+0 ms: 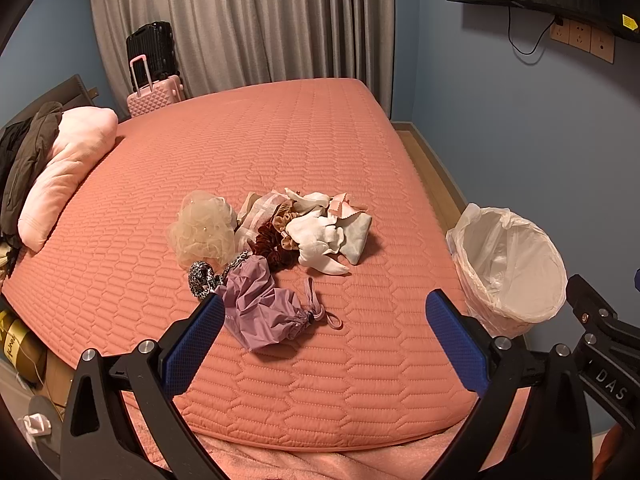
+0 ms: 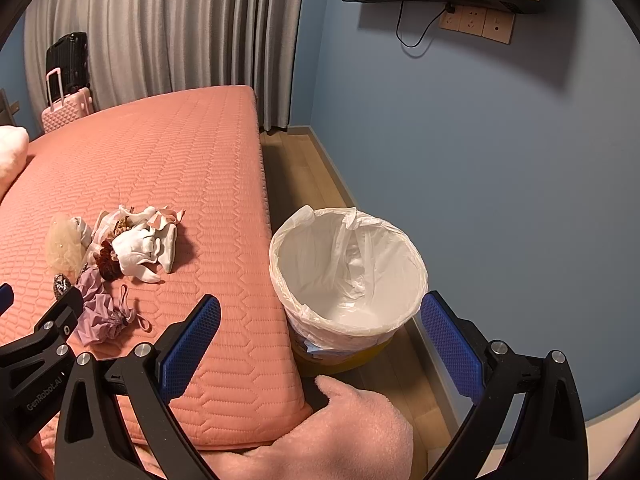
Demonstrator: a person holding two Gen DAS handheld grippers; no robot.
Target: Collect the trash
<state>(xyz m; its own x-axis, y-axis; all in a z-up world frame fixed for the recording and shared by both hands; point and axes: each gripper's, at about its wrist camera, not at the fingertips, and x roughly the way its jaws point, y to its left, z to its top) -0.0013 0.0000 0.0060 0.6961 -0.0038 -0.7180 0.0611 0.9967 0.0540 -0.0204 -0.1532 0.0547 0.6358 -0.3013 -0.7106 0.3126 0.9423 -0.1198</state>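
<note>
A heap of small items lies on the pink bed: a purple drawstring pouch, a cream mesh puff, a white crumpled cloth, a dark red scrunchie and a leopard-print scrunchie. The heap also shows in the right wrist view. A bin with a white liner stands on the floor beside the bed; it also shows in the left wrist view. My left gripper is open and empty, just short of the pouch. My right gripper is open and empty above the bin's near rim.
A pink pillow and dark clothes lie at the bed's left end. A pink suitcase stands by the grey curtain. A blue wall is close on the right. A pink fluffy blanket hangs off the bed's near corner.
</note>
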